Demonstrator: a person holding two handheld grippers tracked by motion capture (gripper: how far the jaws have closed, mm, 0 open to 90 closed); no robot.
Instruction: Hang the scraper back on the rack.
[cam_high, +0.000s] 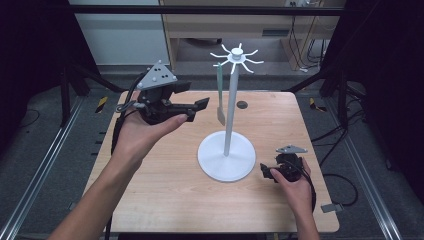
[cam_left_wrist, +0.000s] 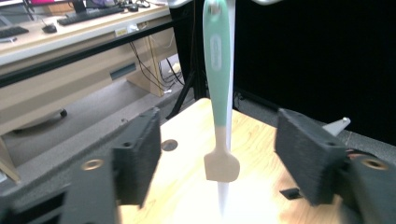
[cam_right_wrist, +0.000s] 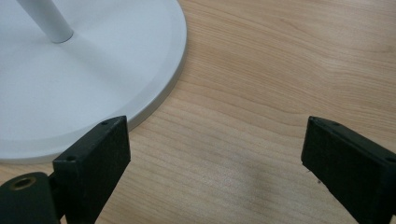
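Here, one spatula (cam_high: 220, 95), one stand (cam_high: 227, 160), two grippers.

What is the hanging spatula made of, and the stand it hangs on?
The spatula looks like wood at its pale blade, with a smooth mint-green handle, maybe silicone or paint. The stand looks like white-painted metal, matte and even, though it could be plastic.

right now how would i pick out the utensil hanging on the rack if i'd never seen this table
Find the white stand with a round base on the wooden table; its pole ends in a crown of white hooks. From one hook on the left side hangs the spatula, free of the left gripper. Its mint-green handle and beige blade make it the one coloured, dangling thing there.
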